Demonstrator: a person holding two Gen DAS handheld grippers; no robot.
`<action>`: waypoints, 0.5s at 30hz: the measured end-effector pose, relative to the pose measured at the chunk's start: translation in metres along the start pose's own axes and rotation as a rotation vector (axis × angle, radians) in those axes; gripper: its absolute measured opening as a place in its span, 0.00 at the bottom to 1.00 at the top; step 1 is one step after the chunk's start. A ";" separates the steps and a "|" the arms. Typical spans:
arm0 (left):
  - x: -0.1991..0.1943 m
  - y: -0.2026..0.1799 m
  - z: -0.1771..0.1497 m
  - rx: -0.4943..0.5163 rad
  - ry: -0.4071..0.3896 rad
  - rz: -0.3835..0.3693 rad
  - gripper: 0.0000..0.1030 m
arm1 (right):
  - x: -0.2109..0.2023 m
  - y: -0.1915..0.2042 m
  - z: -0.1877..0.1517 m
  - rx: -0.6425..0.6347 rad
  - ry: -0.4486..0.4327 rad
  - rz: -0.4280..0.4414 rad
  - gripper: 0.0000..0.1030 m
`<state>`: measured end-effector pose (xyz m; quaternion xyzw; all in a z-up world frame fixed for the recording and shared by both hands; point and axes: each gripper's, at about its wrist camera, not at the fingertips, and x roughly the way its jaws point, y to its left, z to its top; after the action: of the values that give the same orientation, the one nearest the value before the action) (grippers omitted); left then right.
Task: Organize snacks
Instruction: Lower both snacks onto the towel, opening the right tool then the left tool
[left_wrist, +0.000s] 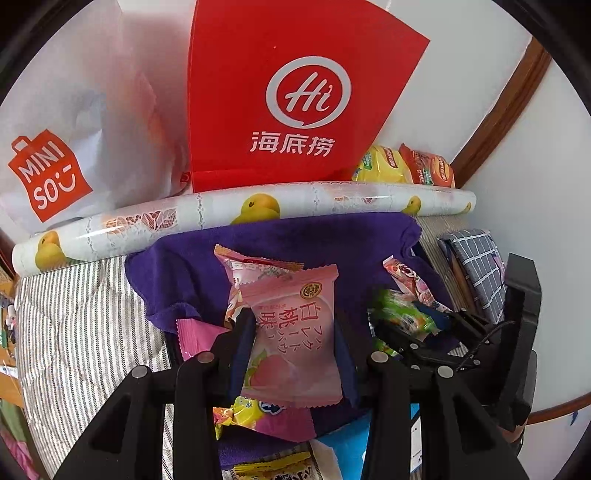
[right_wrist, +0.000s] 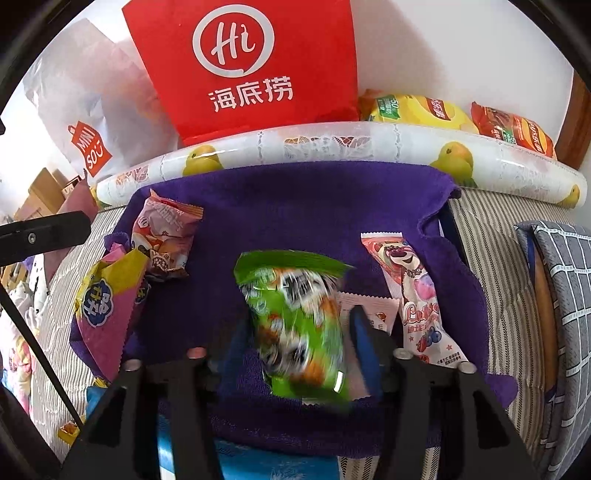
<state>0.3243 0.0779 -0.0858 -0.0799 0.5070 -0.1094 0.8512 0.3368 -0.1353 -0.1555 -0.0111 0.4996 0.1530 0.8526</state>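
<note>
My left gripper (left_wrist: 293, 325) is shut on a pink peach snack packet (left_wrist: 295, 332), which it holds upright above a purple cloth (left_wrist: 295, 236). In the right wrist view a green snack packet (right_wrist: 299, 325), blurred, sits between the fingers of my right gripper (right_wrist: 299, 321). A gap shows beside the blue right pad (right_wrist: 364, 339), so the jaws stand open around it. On the same purple cloth (right_wrist: 295, 206) lie a pink bear-print packet (right_wrist: 410, 280), a pink and yellow packet (right_wrist: 107, 302) and a pink cake packet (right_wrist: 166, 232). The right gripper (left_wrist: 406, 332) also shows in the left wrist view.
A red paper bag (left_wrist: 295, 92) and a white Miniso bag (left_wrist: 74, 129) stand against the wall behind a fruit-print roll (left_wrist: 240, 210). Yellow (right_wrist: 417, 109) and red (right_wrist: 513, 129) chip bags lie at the back right. A grey checked cushion (right_wrist: 565, 295) borders the right side.
</note>
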 end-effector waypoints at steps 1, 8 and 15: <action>0.001 0.001 0.000 -0.005 0.003 0.000 0.38 | -0.001 -0.001 0.000 0.004 -0.004 0.002 0.59; 0.014 0.006 0.000 -0.019 0.033 0.000 0.38 | -0.017 -0.007 -0.002 0.035 -0.060 0.032 0.62; 0.039 0.000 -0.004 -0.019 0.101 -0.001 0.38 | -0.029 -0.007 -0.002 0.035 -0.111 0.046 0.66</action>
<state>0.3394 0.0672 -0.1208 -0.0827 0.5502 -0.1091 0.8237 0.3237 -0.1495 -0.1325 0.0237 0.4541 0.1643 0.8754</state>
